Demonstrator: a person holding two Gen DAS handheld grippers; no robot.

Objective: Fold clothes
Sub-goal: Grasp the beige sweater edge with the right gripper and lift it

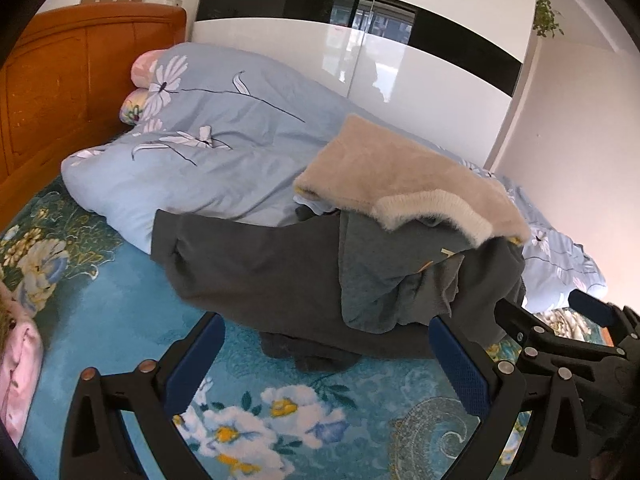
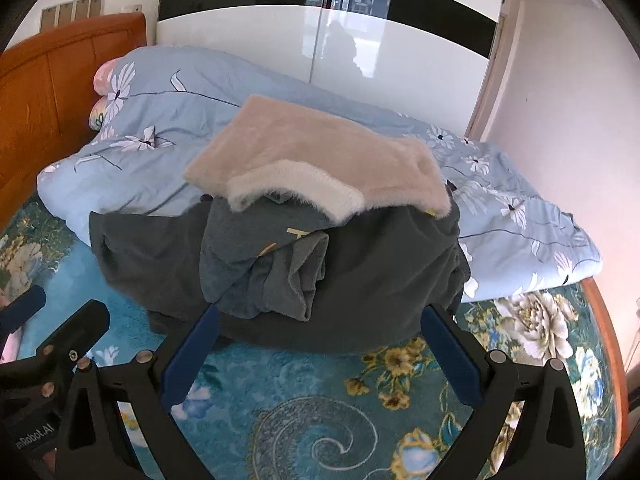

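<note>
A teal floral bed carries a grey clothes pile and blue duvet

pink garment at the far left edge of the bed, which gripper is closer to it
Left. The left gripper hangs over the bedspread just right of the pink garment; the right gripper is farther right, facing the dark clothes pile.

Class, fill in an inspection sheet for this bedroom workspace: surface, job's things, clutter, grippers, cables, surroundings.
Surface: teal floral bedspread, bare in front of the pile.
Job's things: beige fleece garment atop grey-green top, both on dark grey garment, unfolded.
Clutter: blue floral duvet bunched behind; pink cloth at the left edge.
Grippers: left gripper and right gripper open, holding nothing.
Cables: nothing seen.
Surroundings: wooden headboard, glossy wardrobe, hanging plant.
</note>
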